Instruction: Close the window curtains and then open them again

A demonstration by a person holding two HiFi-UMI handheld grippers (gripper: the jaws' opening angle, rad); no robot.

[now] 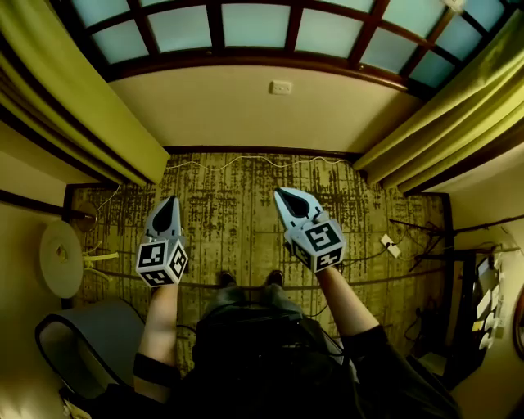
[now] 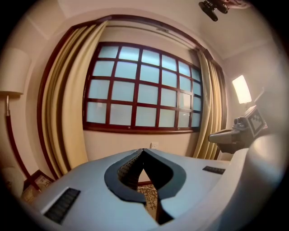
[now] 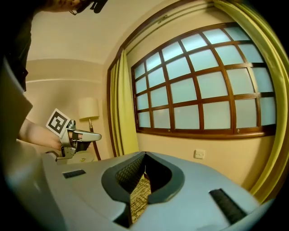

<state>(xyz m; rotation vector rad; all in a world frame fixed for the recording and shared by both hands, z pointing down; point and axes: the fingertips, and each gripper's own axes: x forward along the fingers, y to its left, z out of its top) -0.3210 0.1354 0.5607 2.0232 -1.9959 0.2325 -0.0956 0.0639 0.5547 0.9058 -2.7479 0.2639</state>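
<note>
A wide arched window (image 1: pixel 254 24) with dark wood bars fills the far wall. Yellow-green curtains are drawn back to both sides, the left curtain (image 1: pixel 90 106) and the right curtain (image 1: pixel 442 123). Both grippers are held up over the carpet, well short of the curtains and touching nothing. My left gripper (image 1: pixel 172 199) is shut and empty; its jaws meet at the tip in the left gripper view (image 2: pixel 143 150). My right gripper (image 1: pixel 281 191) is shut and empty too (image 3: pixel 145 154). The left curtain (image 3: pixel 123 103) hangs beyond the left gripper (image 3: pixel 74 135) in the right gripper view.
A patterned carpet (image 1: pixel 237 213) lies underfoot. A floor lamp with a round shade (image 1: pixel 61 258) and a chair (image 1: pixel 82 344) stand at the left. Cables and a power strip (image 1: pixel 391 245) lie at the right. A wall outlet (image 1: pixel 281 87) sits below the window.
</note>
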